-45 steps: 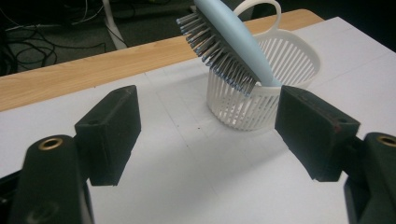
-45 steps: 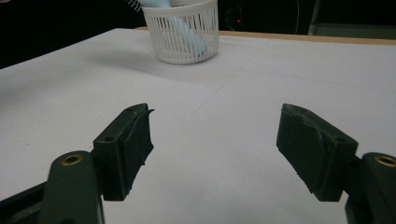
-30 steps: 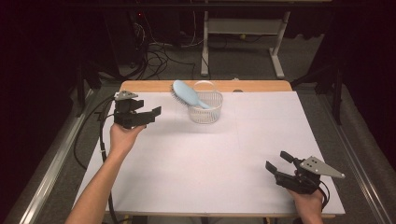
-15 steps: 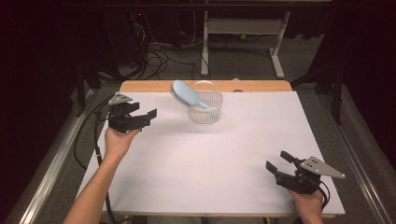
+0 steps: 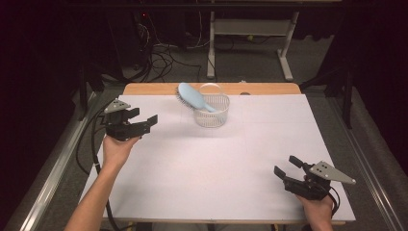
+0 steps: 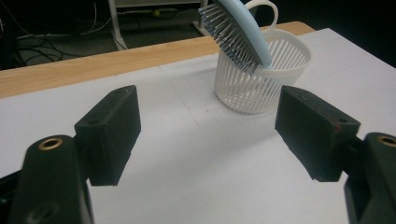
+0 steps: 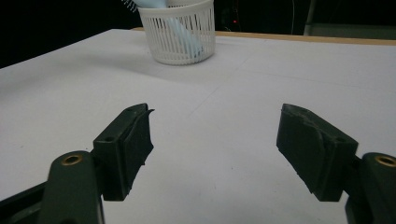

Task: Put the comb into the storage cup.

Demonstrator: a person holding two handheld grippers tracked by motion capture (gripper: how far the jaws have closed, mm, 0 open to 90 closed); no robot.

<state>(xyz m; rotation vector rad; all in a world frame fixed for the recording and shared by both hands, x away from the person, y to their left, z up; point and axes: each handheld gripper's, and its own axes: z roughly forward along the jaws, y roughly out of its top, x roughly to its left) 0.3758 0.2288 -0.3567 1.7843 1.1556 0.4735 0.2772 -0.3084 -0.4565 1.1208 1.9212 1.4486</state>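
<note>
A light blue hairbrush [image 5: 191, 97] [image 6: 238, 28] stands handle-down in a small white slatted basket [image 5: 212, 110] [image 6: 261, 74] [image 7: 180, 32] at the back middle of the white table. Its bristled head leans out over the rim to the left. My left gripper [image 5: 143, 121] [image 6: 205, 135] hovers open at the table's left, well left of the basket, jaws wide apart and empty. My right gripper [image 5: 285, 166] [image 7: 212, 149] rests open near the front right corner, nothing between its jaws.
The white sheet [image 5: 216, 168] covers the table, with a bare wooden strip [image 5: 269, 89] along the far edge. Cables and a desk frame [image 5: 250, 29] lie on the dark floor behind. Black cable [image 5: 94, 144] trails off the left side.
My left gripper has drifted slightly toward the near left, away from the basket. The right gripper, basket and hairbrush have kept still.
</note>
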